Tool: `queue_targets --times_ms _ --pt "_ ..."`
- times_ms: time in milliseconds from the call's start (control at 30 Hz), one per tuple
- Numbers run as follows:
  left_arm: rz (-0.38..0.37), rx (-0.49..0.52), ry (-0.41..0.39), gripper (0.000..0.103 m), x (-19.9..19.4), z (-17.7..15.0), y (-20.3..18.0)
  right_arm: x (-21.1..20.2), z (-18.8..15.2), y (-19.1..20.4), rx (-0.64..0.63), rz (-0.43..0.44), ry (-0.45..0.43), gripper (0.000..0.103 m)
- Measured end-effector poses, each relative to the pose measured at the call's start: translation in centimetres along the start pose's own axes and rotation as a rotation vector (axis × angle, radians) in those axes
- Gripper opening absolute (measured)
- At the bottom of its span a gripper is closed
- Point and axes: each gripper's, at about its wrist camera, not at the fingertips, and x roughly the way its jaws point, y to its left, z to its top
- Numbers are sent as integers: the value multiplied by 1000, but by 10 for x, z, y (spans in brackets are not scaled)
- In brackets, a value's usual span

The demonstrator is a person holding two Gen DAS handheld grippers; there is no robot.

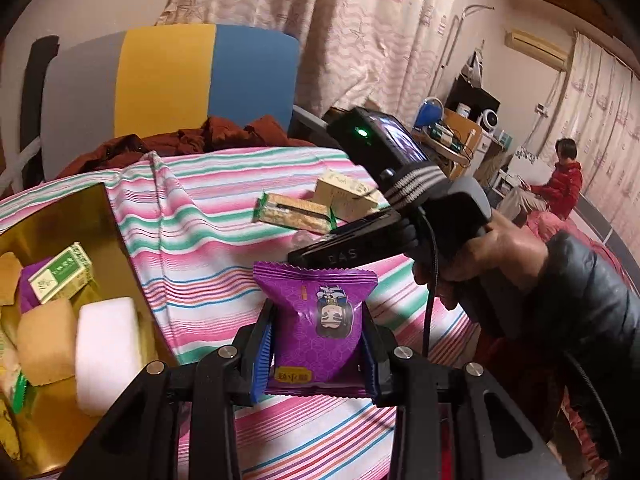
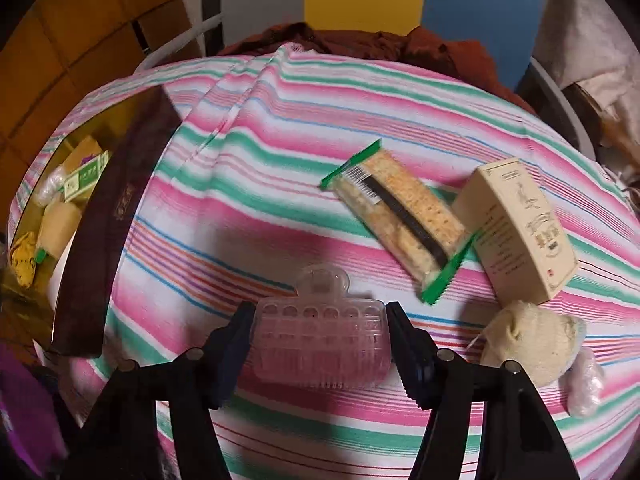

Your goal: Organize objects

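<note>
- Bedroom-ish setup: a striped cloth [image 1: 224, 216] in pink, green and white covers the surface, with pale curtains [image 1: 340, 20] across the top of the left view and a person in a red jacket [image 1: 560, 188] sitting far off at the right edge.
- My left gripper [image 1: 318, 344] is clamped on a purple snack packet [image 1: 320, 320], held upright, bottom centre of the frame.
- The gold-lined box [image 1: 80, 216] sits lower left in that view (already has a green-and-white carton [image 1: 64, 276], a white foam block [image 1: 106, 352] and some tan pieces in it).
- My right gripper [image 2: 320, 344] has its fingers on either side of a clear plastic hair clip [image 2: 322, 332]; looks pinched, bottom centre of the right view.
- Right of centre there: a green-ended cracker pack [image 2: 400, 220] touching a cream carton [image 2: 516, 232], and a cream knit ball [image 2: 532, 340] lower right.
</note>
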Motion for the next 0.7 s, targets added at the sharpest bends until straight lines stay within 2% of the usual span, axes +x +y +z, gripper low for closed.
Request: queue_targets --times_ms 167,333,433,700 --pt "44 -54 -44 36 -24 8 21 -16 5 -14 81 1 -77 65" --pt "133 -152 -91 36 -54 12 64 -35 15 -4 127 66 -139 65" --pt "198 -219 -113 36 -67 9 97 -46 20 19 110 116 -166 65" --pt "363 -342 -114 37 -85 -2 166 -49 56 118 16 246 -185 65"
